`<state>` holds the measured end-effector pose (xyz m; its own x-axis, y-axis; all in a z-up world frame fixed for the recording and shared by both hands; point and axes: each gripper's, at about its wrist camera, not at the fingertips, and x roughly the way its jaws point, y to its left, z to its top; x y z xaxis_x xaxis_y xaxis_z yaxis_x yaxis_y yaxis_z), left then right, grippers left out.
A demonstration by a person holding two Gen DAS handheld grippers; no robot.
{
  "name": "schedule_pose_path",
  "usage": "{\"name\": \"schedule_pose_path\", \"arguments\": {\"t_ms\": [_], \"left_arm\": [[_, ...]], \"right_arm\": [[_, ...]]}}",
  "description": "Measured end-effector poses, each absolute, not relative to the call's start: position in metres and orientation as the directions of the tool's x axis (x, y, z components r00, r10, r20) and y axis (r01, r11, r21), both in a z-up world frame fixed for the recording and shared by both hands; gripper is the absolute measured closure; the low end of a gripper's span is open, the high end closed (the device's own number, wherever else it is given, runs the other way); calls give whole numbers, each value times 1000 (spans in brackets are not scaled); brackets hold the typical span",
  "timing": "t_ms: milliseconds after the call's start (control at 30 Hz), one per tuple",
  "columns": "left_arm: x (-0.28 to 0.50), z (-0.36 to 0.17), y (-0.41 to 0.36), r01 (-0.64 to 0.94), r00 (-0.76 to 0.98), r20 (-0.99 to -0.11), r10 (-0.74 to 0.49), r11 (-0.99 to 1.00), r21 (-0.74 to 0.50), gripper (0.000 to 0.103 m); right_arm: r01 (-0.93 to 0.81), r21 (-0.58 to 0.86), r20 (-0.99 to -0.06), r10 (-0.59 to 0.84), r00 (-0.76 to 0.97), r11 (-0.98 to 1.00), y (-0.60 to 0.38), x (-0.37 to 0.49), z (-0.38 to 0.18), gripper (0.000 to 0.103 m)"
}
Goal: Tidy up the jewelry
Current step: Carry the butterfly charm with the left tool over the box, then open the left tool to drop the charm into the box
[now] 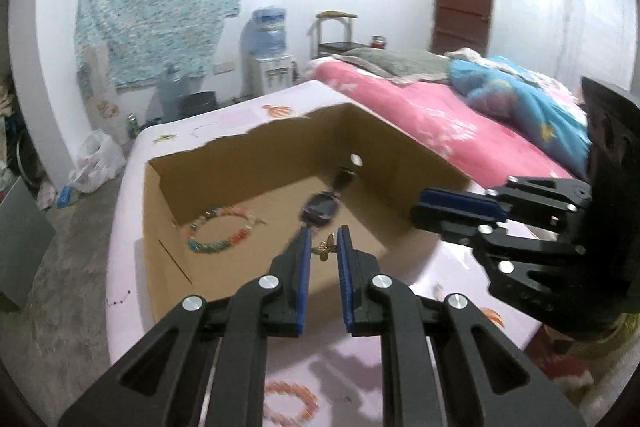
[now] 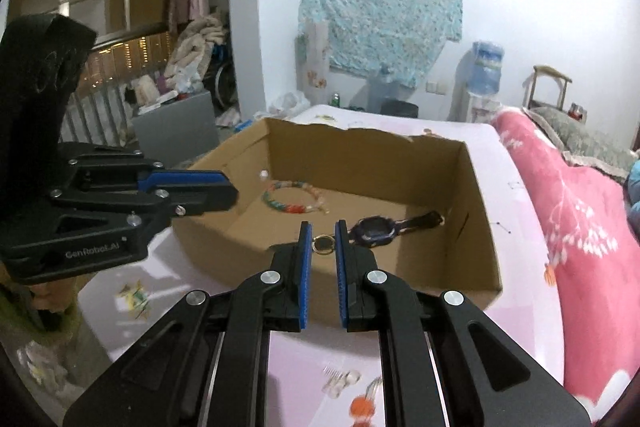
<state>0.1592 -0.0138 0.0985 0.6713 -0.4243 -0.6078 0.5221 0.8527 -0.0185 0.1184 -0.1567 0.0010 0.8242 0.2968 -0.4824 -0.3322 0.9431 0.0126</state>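
Observation:
An open cardboard box (image 1: 256, 147) (image 2: 480, 227) stands on the pink-covered table. Inside it lie a multicoloured beaded bracelet (image 1: 218, 233) (image 2: 296, 201) and a dark wristwatch (image 1: 322, 209) (image 2: 376, 227). My left gripper (image 1: 324, 233) is shut on a small gold butterfly charm (image 1: 326, 247), held over the box's near wall. My right gripper (image 2: 323, 227) is shut on a gold ring with a dark centre (image 2: 323, 243), also above the box's near edge. Each gripper shows side-on in the other's view: the right gripper (image 1: 420, 207), the left gripper (image 2: 228, 191).
Loose pieces lie on the tablecloth near me: an orange bead bracelet (image 1: 290, 403), clear earrings (image 2: 340, 379) and an orange ornament (image 2: 362, 407). A bed with a pink cover (image 2: 580, 227) borders the table on the right. A grey cabinet (image 2: 176, 131) stands to the left.

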Motion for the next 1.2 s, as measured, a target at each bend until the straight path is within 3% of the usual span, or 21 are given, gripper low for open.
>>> {"name": "schedule_pose_path", "arguments": {"t_ms": [400,500,633,800,1067,1200], "left_arm": [[256,62,-5,377,618,-725,-304,924,-66,90],[261,57,0,367,599,-733,-323,924,-106,90],[259,57,7,356,603,-724,-336,925,-133,76],[252,63,13,346,621,-700,-354,924,-162,69],[226,81,16,359,669,-646,-369,920,-153,45],[211,88,19,365,686,-619,-382,917,-161,33]], "right_arm": [[-279,200,-625,341,702,939,-166,207,-10,92],[-263,258,-619,368,694,930,-176,208,-12,85],[-245,295,-594,379,709,923,-190,202,-9,78],[-215,332,-547,373,750,918,-209,186,1,74],[-193,324,-492,340,801,926,-222,153,14,49],[-182,290,-497,310,810,940,-221,142,12,45]]}}
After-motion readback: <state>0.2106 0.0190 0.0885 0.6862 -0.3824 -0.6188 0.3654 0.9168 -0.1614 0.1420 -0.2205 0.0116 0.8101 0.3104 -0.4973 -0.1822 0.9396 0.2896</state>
